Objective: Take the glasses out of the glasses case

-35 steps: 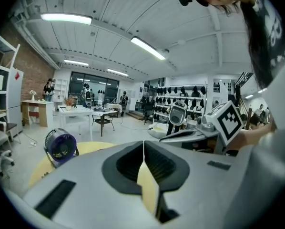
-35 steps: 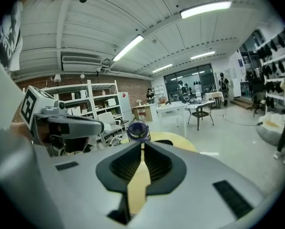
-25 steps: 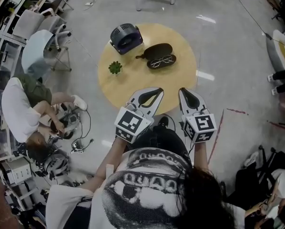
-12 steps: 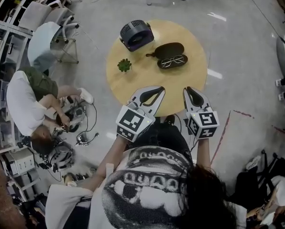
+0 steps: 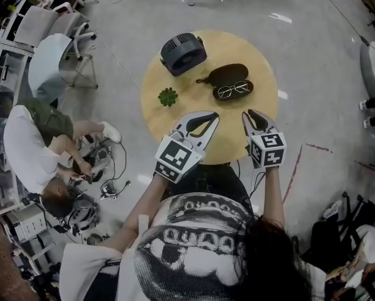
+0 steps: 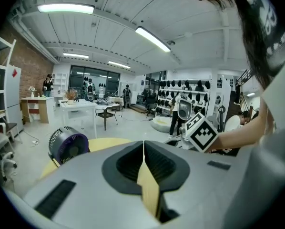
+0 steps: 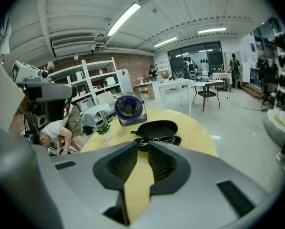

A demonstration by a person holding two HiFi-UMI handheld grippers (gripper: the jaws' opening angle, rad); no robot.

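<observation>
Two claws hang over the table's (image 5: 263, 55) near edge. The right claw (image 5: 250, 113), its empty jaws just opening apart, is nearer the glasses (image 5: 232, 89), which lie in the open case (image 5: 224, 74) at its eleven o'clock, long axis about nine-to-three. Meanwhile the left claw (image 5: 214, 114) has its jaws together.

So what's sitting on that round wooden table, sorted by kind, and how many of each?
Fan: 1
Potted plant: 1
Glasses case, lying open: 1
Pair of glasses, resting in the open case: 1
Total: 4
</observation>
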